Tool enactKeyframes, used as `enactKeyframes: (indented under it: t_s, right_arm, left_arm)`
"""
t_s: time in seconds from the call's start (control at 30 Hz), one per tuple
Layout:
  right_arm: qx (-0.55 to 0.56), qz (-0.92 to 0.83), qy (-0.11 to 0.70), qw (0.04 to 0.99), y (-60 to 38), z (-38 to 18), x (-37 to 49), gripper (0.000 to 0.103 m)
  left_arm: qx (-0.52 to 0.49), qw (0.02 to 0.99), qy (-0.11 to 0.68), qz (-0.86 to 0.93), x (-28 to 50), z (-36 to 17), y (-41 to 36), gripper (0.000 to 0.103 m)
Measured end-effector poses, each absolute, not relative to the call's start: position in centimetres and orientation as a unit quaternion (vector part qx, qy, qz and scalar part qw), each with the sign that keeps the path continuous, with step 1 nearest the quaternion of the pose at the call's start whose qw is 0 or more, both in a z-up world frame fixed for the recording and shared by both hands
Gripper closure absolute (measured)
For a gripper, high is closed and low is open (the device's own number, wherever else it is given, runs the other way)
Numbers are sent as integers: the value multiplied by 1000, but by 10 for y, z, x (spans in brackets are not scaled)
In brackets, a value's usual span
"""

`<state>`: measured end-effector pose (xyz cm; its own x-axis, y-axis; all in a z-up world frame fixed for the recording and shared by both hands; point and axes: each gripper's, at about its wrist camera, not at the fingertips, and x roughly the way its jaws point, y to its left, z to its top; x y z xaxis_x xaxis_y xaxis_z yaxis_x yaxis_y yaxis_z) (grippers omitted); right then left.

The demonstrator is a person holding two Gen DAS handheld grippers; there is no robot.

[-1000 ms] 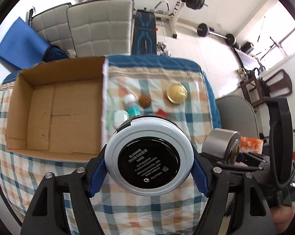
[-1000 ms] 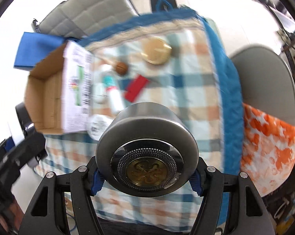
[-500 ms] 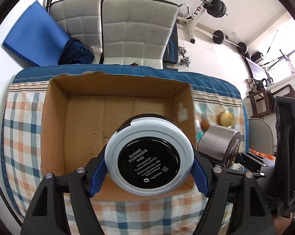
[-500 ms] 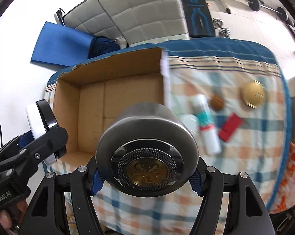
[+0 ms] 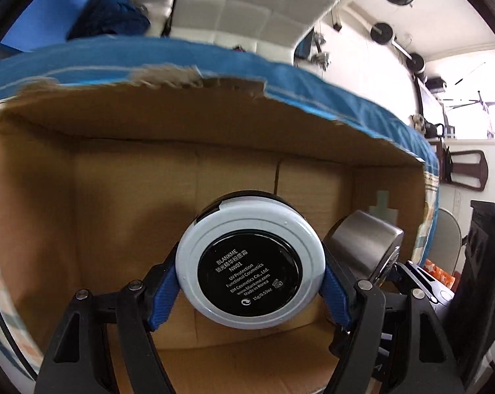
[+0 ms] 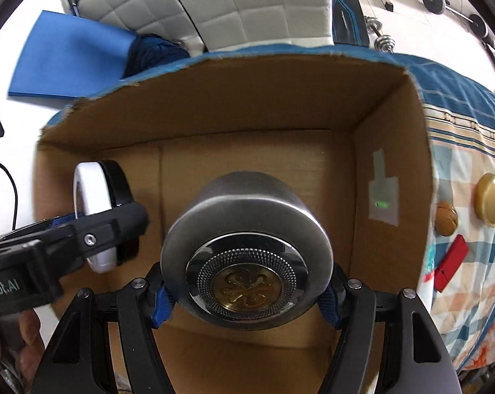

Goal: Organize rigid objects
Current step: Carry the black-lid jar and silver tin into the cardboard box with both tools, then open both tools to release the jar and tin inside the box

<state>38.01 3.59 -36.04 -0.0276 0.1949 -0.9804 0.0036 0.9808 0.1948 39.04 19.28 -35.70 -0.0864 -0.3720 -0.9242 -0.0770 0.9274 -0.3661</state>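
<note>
Hanging over the open brown corrugated cardboard box (image 5: 83, 229), the left gripper (image 5: 250, 290) clamps a round white plastic compact (image 5: 250, 261) by its rim, blue ribbed pads pressed on either side. The compact's flat underside faces the camera: a glossy black disc with small white print, ringed by smooth pale plastic. Seen from the right wrist view, the same compact (image 6: 91, 207) stands on edge, a thin white disc with a black lid half behind it, low inside the box near its left wall.

The right gripper (image 6: 245, 290) is closed on a squat silver metal jar (image 6: 247, 229), a brushed cylinder with rounded shoulders. Its facing end carries a polished ring, a band of fine knurled dots and a gold embossed medallion at the centre. From the left wrist view the jar (image 5: 362, 249) sits just beside the compact, to its right, also within the box walls.

The box has matte inner faces, a torn ragged back edge and a pale grey patch of tape (image 6: 383, 193) on its right wall. It rests on a checked fabric tablecloth (image 6: 470, 295) with a quilted blue border. On the cloth, well apart from the box, lie a round gold metal lid (image 6: 492, 200), a wrinkled brown walnut (image 6: 446, 218) and a red rectangular block (image 6: 451, 262). A person's fingers (image 6: 27, 338) grip the left gripper's handle.
</note>
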Motion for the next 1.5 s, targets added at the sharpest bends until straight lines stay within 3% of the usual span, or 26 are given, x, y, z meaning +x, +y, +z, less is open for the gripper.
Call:
enactKeyframes:
  t_s: [0.27,0.7,1.07,1.17,1.5]
  right_arm:
    - [70,32,711,699,38,-387,397,31]
    - [68,21,726,684,45,-406,413,29]
    - [50,34,727,684,59,-369,403,7]
    - [48,41,725,685,65,-357,392,0]
    - [43,47,694,717,73,-310,321,0]
  left_arm:
    - [-148,631,754,-109,405,-395,181,29]
    - [-120,631,761,-86,406,-380,174,24]
    - [-106,658,740,-88,369,-324,182,6]
    - [-96,668,733,-83,351,-305,184,6]
    - [-66,727,680,-65,287,-244,196,6]
